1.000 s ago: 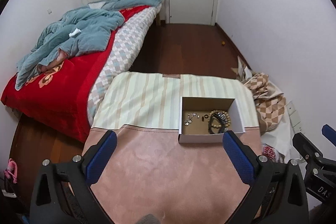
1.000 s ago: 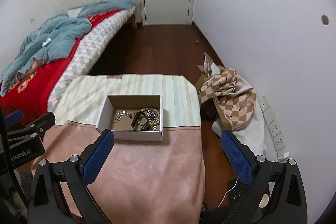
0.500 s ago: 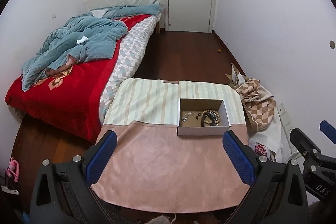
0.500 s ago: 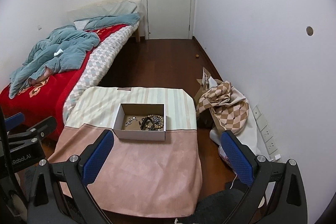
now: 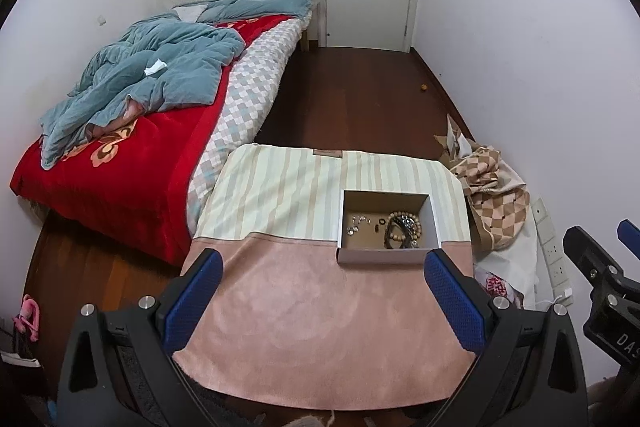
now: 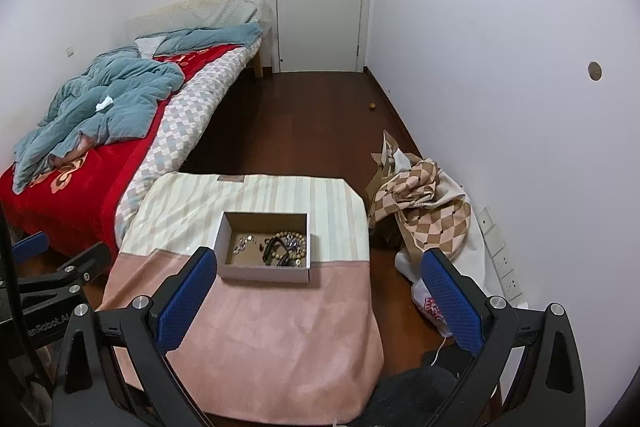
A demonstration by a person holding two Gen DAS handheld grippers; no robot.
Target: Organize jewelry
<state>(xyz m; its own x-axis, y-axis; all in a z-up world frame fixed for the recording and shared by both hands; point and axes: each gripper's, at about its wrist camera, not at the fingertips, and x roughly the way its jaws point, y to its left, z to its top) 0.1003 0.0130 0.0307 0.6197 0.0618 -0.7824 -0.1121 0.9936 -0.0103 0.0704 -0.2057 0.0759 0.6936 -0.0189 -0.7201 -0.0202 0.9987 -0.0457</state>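
Jewelry (image 5: 394, 226) lies in the box (image 5: 382, 255), ahead and right of the left gripper (image 5: 322, 289); the right gripper (image 6: 318, 289) sits nearer. Both gape wide, empty.

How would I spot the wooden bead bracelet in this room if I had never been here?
Find the low table draped in pink and striped cloth beside the red bed. On it sits an open cardboard box; look in its right half. The bead bracelet is the ring of round tan beads tangled with dark pieces, unlike the tiny silvery bits scattered at the left.
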